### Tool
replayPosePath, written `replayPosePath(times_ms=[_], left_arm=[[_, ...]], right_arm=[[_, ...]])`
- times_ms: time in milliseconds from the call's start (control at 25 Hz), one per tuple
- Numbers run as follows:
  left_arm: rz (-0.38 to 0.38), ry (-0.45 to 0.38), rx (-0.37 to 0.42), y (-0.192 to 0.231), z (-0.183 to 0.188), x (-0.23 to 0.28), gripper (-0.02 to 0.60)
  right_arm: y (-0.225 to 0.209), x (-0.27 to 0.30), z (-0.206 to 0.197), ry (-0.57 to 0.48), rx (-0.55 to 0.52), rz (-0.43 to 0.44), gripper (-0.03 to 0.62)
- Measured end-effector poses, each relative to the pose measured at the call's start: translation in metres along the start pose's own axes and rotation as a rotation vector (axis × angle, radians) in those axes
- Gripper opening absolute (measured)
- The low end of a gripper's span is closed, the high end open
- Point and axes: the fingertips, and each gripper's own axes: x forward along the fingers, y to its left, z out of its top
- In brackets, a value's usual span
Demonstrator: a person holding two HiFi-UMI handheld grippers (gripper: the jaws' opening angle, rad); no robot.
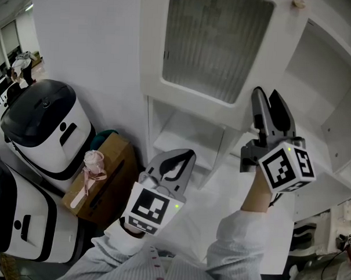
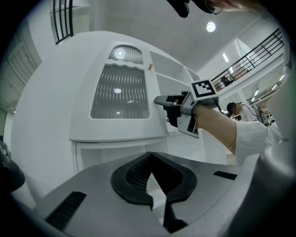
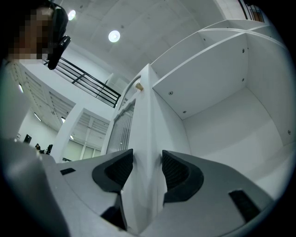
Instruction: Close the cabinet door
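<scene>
The white cabinet door point(image 1: 217, 45) with a ribbed glass panel stands swung open, a small knob point(image 1: 297, 2) near its free edge. My right gripper point(image 1: 269, 103) is shut on that door's edge; in the right gripper view the door point(image 3: 145, 120) runs between both pads point(image 3: 175, 170), with the knob point(image 3: 138, 87) further up. My left gripper point(image 1: 183, 157) hangs lower, in front of the cabinet's lower compartment, shut with nothing in it. The left gripper view shows the door point(image 2: 120, 97) face on, with the right gripper point(image 2: 173, 104) at its right edge.
Behind the door, the open cabinet point(image 1: 334, 91) shows bare white shelves. A cardboard box point(image 1: 107, 177) with a pink item point(image 1: 93, 162) on it sits at the lower left. Two white and black machines point(image 1: 45, 125) point(image 1: 9, 216) stand beside the box.
</scene>
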Motion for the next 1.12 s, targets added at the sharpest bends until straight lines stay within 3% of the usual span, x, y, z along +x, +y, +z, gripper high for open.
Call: replayPosePath(times_ms=[400, 680, 920, 1120], left_arm=[[-0.023, 0.004, 0.017, -0.002, 0.007, -0.004, 0.011], [-0.1, -0.019, 0.02, -0.006, 0.015, -0.002, 0.011], [-0.18, -0.039, -0.013, -0.017, 0.018, -0.004, 0.011], [-0.225, -0.04, -0.037, -0.027, 0.014, -0.011, 0.011]], right_arm=[[0.003, -0.003, 0.002, 0.02, -0.013, -0.012, 0.184], [0.01, -0.027, 0.012, 0.02, -0.048, -0.062, 0.184], [0.028, -0.055, 0.001, 0.08, -0.077, -0.064, 0.181], [0.054, -0.084, -0.024, 0.149, -0.084, -0.053, 0.093]])
